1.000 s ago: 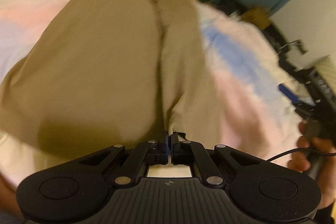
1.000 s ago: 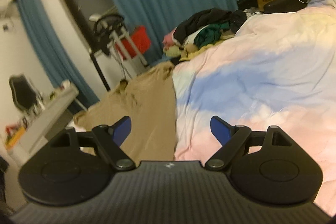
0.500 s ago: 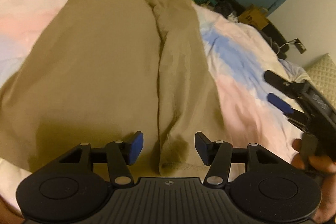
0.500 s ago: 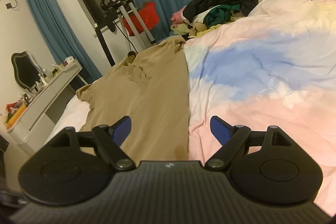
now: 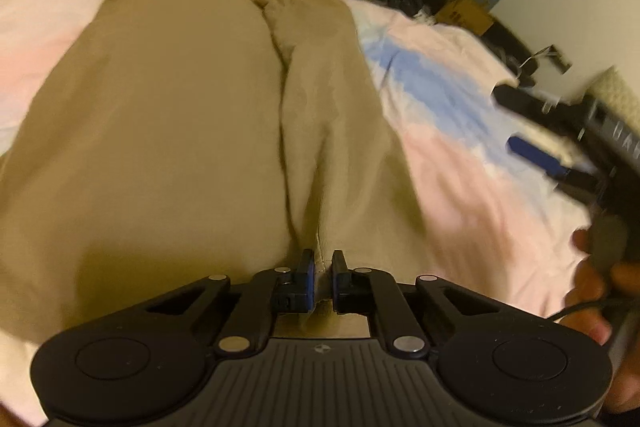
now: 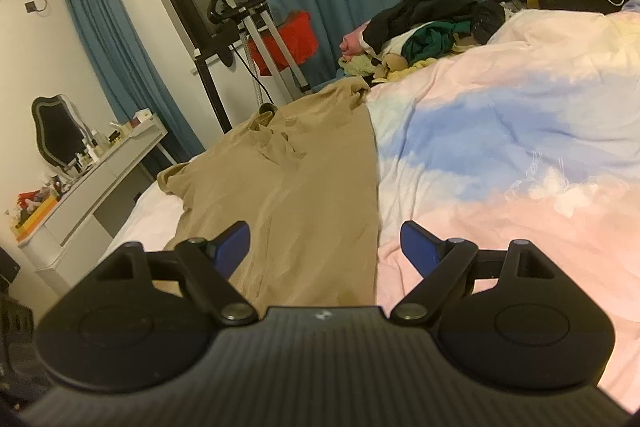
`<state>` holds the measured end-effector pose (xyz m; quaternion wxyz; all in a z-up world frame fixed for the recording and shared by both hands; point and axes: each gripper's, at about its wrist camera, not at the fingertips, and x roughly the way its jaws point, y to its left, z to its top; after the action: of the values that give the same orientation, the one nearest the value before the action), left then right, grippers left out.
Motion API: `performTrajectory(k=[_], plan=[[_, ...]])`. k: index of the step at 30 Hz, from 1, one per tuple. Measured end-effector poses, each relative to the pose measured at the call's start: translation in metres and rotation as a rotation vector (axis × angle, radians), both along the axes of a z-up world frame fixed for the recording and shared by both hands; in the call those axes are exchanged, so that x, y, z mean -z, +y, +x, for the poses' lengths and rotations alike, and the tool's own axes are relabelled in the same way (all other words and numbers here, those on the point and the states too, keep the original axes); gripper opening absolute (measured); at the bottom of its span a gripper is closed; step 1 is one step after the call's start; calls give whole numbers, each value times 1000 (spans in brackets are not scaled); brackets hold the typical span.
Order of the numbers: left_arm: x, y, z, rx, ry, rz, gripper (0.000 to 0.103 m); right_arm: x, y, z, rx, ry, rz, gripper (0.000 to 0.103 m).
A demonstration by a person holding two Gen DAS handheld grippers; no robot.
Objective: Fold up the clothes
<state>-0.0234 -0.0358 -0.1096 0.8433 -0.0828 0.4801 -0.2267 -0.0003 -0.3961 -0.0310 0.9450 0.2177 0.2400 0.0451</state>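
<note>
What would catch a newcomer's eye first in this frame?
The long tan garment spread down the left side of the pastel pink-and-blue duvet, one side strip already folded over its middle. The left gripper is closing on the garment's near hem, cloth between its fingers, while the right gripper hangs open over the garment's right edge. A heap of unfolded clothes sits at the bed's far end.

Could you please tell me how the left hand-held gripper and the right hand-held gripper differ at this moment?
The left hand-held gripper is closing its jaws on the hem of the tan garment; the right hand-held gripper has its jaws wide apart with nothing between them. The left is down at the cloth; the right hovers above the garment's edge and the bedspread. Both have black bodies and blue pads.
</note>
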Motion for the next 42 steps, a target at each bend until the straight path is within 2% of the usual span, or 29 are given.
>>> performTrajectory(k=[2,5,8,11,13,14,16,18,24,28,30,34,42], plan=[[4,0,-6,-6,9,36,8,-1,1,-1,0,-7,-3,84],[0,4,-10,8,-3,41,9,-3,3,-4,2,-17,-8,84],[-8,1,-15,20,-36,61,16,-6,4,-7,7,-32,-12,84],[-21,0,-18,12,-97,68,41,-9,2,-11,18,-54,-7,84],[-32,1,-20,-1,-151,71,63,-12,1,-15,25,-70,2,84],[-38,0,-21,-9,-182,82,68,-14,0,-17,29,-79,5,84],[-51,0,-25,-42,-260,112,88,-18,-1,-21,40,-99,7,84],[-63,-2,-30,-76,-321,128,94,-22,-2,-25,53,-122,8,84],[-91,-13,-33,-121,-457,169,102,-39,-4,-43,135,-221,-32,84],[-114,-25,-26,-124,-561,191,103,-41,-6,-45,151,-244,-24,84],[-122,-28,-20,-128,-594,175,103,-40,-6,-44,159,-251,-31,84],[-123,-24,-8,-137,-584,119,103,-35,-3,-41,171,-263,-51,84],[-104,-2,9,-95,-549,126,103,-21,16,-36,162,-250,-115,84]])
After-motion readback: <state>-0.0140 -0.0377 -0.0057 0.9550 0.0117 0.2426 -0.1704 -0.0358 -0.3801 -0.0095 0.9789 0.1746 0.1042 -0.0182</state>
